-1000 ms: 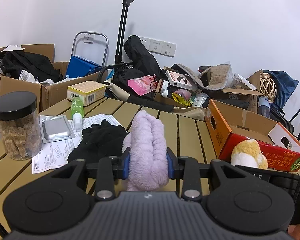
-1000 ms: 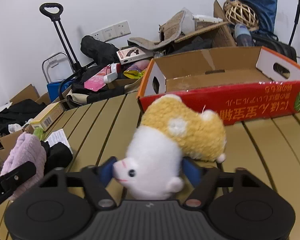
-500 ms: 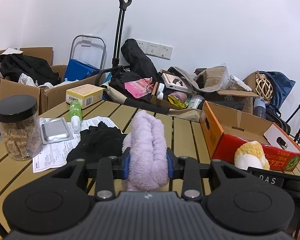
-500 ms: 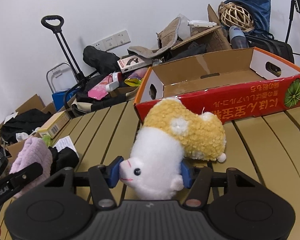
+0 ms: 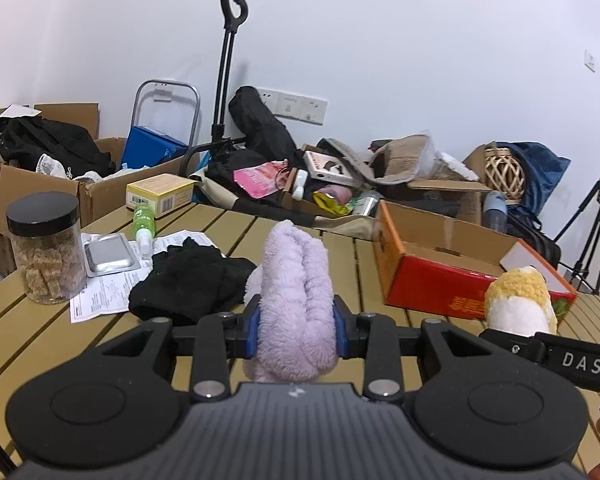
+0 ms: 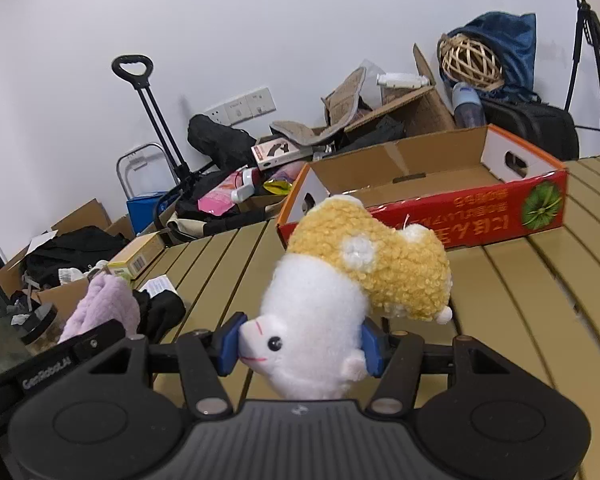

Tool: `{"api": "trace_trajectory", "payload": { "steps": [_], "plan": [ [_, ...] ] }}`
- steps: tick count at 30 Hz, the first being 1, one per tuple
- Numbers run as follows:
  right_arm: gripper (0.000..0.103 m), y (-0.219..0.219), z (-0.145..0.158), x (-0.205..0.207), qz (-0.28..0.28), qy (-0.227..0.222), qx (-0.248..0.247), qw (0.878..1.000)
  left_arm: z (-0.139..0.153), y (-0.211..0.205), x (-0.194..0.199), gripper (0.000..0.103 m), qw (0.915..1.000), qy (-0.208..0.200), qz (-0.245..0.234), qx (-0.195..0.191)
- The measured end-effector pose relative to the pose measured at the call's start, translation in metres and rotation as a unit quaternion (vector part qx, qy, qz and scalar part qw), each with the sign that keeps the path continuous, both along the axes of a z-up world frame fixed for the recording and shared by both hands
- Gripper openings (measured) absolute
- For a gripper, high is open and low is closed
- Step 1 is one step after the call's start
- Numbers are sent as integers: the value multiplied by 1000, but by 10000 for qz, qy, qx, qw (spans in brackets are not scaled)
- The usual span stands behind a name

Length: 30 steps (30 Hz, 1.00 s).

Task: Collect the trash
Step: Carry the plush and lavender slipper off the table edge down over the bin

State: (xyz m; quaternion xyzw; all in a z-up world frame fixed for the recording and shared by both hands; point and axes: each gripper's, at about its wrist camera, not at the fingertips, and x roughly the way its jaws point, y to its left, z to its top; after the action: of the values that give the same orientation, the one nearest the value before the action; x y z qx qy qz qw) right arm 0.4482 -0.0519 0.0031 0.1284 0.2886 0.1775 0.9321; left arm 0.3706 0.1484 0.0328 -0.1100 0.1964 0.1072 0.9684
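Left gripper [image 5: 296, 330] clenches a purple towel [image 5: 296, 300], right gripper [image 6: 300, 346] a plush toy [image 6: 340, 292], probably bound for the far box [image 6: 440, 184].

Left gripper [image 5: 296, 334] sat low at centre, blue pads pinched on a fluffy lilac plush item [image 5: 294, 304] standing up between them. Just ahead-left: black fabric heap [image 5: 188, 280] on printed paper [image 5: 100, 292], w/ a foil blister pack [image 5: 110, 255], green spray bottle [image 5: 144, 220] & black-lidded jar [image 5: 46, 248] further left. Ahead-right on the slatted table [image 5: 28, 328]: red cardboard box [image 5: 452, 264], open top. At far right, right gripper [image 5: 518, 330] held a yellow-and-white plush toy [image 5: 518, 300]. Floor clutter lay beyond, against a white wall.
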Motion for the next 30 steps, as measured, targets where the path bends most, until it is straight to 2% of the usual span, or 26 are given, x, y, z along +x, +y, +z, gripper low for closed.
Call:
{"api": "trace_trajectory", "payload": {
  "steps": [8, 18, 30],
  "plan": [
    [57, -36, 10, -46, 50, -270, -141, 9995, 8, -33, -37, 35, 9995, -191, -128, 229],
    [57, -77, 10, -117, 184, -470, -545, 9972, 5, -68, -97, 34, 9977, -402, -326, 441],
    [57, -109, -7, -203, 436, -446, -854, 9944, -21, -92, -176, 34, 9967, -424, -600, 340]
  ]
}}
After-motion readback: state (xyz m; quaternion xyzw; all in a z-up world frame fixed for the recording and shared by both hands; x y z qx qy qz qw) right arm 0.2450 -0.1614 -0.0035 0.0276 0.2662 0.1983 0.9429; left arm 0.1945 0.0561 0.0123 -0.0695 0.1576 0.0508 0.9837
